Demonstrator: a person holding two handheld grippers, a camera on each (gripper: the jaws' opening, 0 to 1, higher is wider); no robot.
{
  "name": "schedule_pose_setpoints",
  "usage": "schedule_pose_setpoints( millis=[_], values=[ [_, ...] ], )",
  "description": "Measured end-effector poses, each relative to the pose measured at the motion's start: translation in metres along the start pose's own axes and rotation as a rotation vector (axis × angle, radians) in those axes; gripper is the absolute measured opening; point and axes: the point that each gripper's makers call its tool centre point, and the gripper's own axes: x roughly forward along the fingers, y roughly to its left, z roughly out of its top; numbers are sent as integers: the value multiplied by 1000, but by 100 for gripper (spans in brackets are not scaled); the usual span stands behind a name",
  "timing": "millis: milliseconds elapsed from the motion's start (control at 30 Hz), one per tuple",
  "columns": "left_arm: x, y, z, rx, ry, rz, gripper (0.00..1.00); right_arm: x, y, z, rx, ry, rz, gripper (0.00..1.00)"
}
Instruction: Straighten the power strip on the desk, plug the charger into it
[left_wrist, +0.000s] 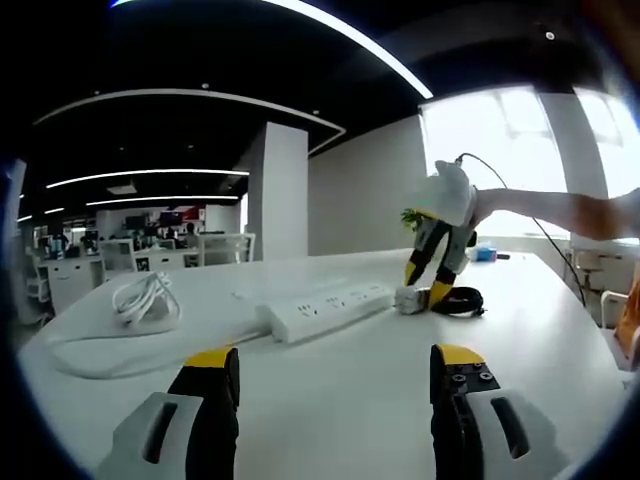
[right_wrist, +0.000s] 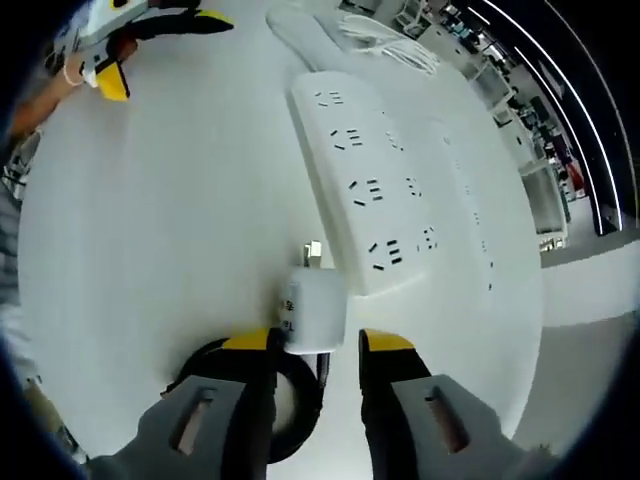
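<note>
No legible text is appearing anywhere; small dark print is showing on the side of the white charger, too blurred to read; the power strip is bearing no readable marking.

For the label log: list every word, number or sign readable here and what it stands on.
No text can be read.
Charger: small dark print on its side, too blurred to read.
Power strip: socket slots, no legible marking.
Far office: reddish signs, too small to read.
</note>
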Motion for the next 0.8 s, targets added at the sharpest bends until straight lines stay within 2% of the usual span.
schedule_pose_setpoints(
  millis=[67,167,233,367,433,467,500,600,633,667,733,800],
  values=[
    [-1,1,1,-15,-11,-3,80,-6,-2,3,28,-67,-21,30],
    [-6,5,1,-34,-26,8,80,-18,-3,10,65,-209,-47,29],
    [-8,6,1,-42,-33,15,80,-29,-7,14,123,-313,-76,29],
    [-11,8,2,-51,-50,28,80,-62,-4,21,290,-598,-47,34],
    [-11,9,3,-57,-59,37,80,-81,-1,22,357,-753,-31,34],
    [-11,10,3,-58,-60,39,80,-88,-2,22,382,-809,-39,33],
    [-11,10,3,-61,-60,40,80,-103,-3,22,434,-929,-35,32],
    [-10,12,2,-73,-62,45,80,-135,1,22,495,-1196,-33,33],
    [-11,13,2,-81,-63,48,80,-141,3,19,494,-1235,-43,34],
    [-11,14,2,-87,-66,51,80,-142,3,15,474,-1241,-62,34],
    [-12,16,2,-98,-72,57,80,-145,1,10,436,-1262,-152,34],
    [-12,18,3,-108,-78,63,80,-141,0,7,435,-1240,-197,33]
  ],
)
